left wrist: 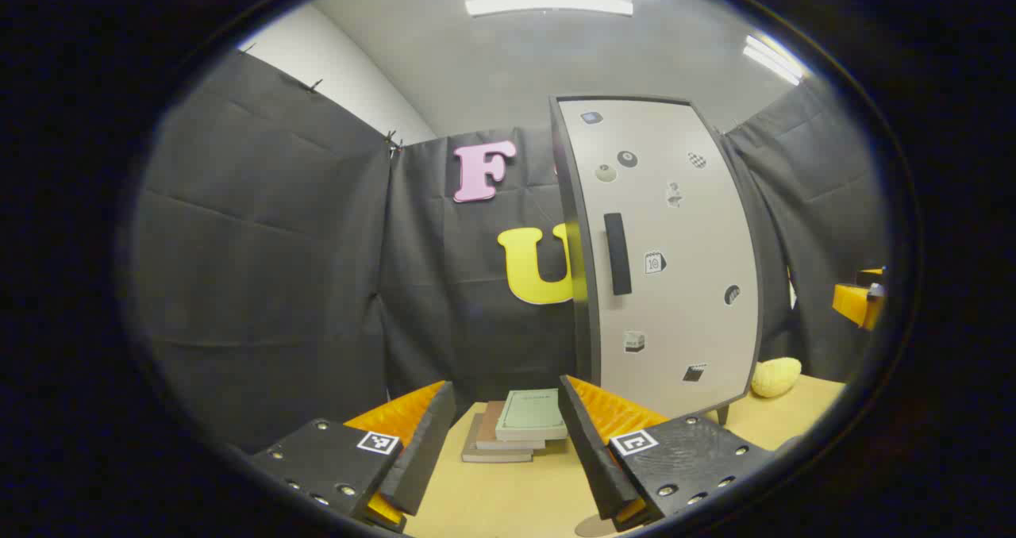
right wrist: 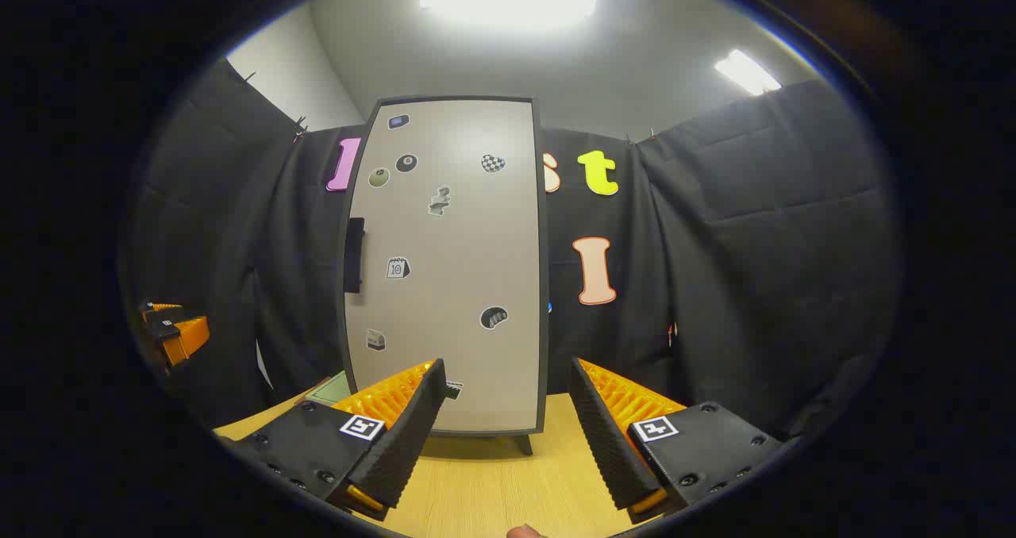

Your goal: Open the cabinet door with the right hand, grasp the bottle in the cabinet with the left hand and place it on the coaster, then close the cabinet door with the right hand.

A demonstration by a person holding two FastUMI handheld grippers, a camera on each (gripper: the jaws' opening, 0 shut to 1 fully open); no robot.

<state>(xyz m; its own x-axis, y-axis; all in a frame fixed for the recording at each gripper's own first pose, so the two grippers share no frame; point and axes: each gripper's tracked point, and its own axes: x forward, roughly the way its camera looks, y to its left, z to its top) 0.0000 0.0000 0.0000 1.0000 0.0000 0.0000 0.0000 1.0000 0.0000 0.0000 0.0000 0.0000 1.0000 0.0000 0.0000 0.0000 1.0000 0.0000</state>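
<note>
A tall pale cabinet [left wrist: 675, 284] stands on the wooden table, its door shut and dotted with small stickers, so its inside is hidden. The black handle [left wrist: 617, 254] runs upright near the door's left edge. My left gripper [left wrist: 506, 391] is open and holds nothing, hovering over the table to the left of the cabinet. In the right gripper view the cabinet [right wrist: 448, 268] faces me squarely, with the handle [right wrist: 355, 255] at its left edge. My right gripper [right wrist: 508, 367] is open in front of the door's lower part, apart from it.
A stack of books [left wrist: 516, 431] lies on the table [left wrist: 508, 498] ahead of the left gripper. A yellow lumpy object [left wrist: 776, 377] sits right of the cabinet. The right gripper [left wrist: 861, 300] shows far right, the left gripper [right wrist: 171, 332] far left.
</note>
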